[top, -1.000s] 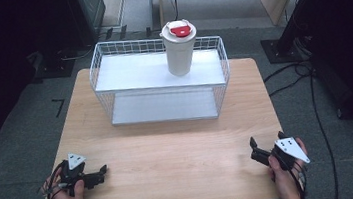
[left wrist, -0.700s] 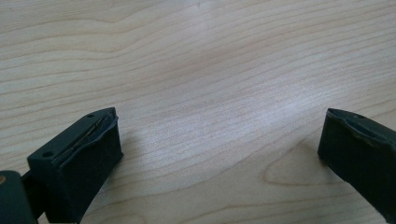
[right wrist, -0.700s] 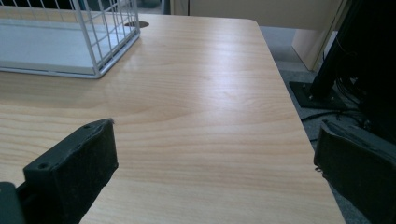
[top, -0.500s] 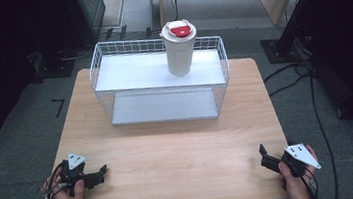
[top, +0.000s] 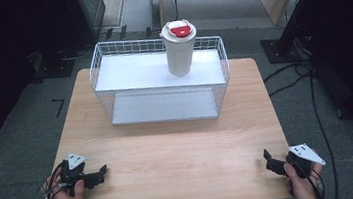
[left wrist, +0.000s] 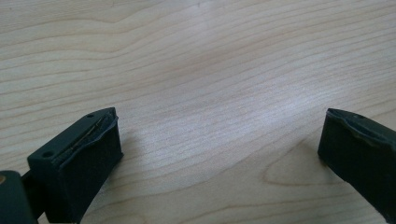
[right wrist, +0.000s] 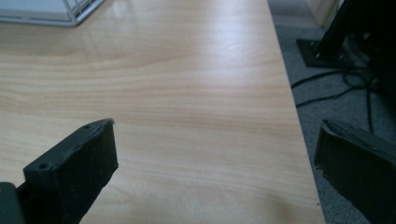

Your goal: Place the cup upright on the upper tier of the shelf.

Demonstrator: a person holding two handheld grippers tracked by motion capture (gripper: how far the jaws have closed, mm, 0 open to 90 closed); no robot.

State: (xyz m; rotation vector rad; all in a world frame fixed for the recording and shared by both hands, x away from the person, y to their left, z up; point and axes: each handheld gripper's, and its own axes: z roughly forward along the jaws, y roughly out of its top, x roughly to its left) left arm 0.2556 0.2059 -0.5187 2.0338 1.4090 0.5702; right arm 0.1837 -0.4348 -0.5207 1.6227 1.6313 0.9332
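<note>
High view shows my right claw (top: 271, 161) drawn back toward the near right corner of the bench (top: 179, 144), farther from the wire basket (top: 159, 76) than it sat a second ago, while my left claw (top: 97, 175) has stayed put near the front left corner. I read that as both claws parked and waiting, with no reach toward anything yet begun. The nearest thing worth handling, the white cup (top: 179, 49) with its red lid, stands upright on the basket's upper white shelf, toward the basket's right end and well apart from both claws. Left gripper view has my jaws spread wide over bare wood, nothing between them; right gripper view has the same wide gap, with the basket's corner (right wrist: 70, 11) far ahead. The bench is pale, smooth, straight-grained wood with rounded corners. The basket is thin white wire in a grid, boxy, with flat white panels. The cup is a smooth, tapered cylinder.
</note>
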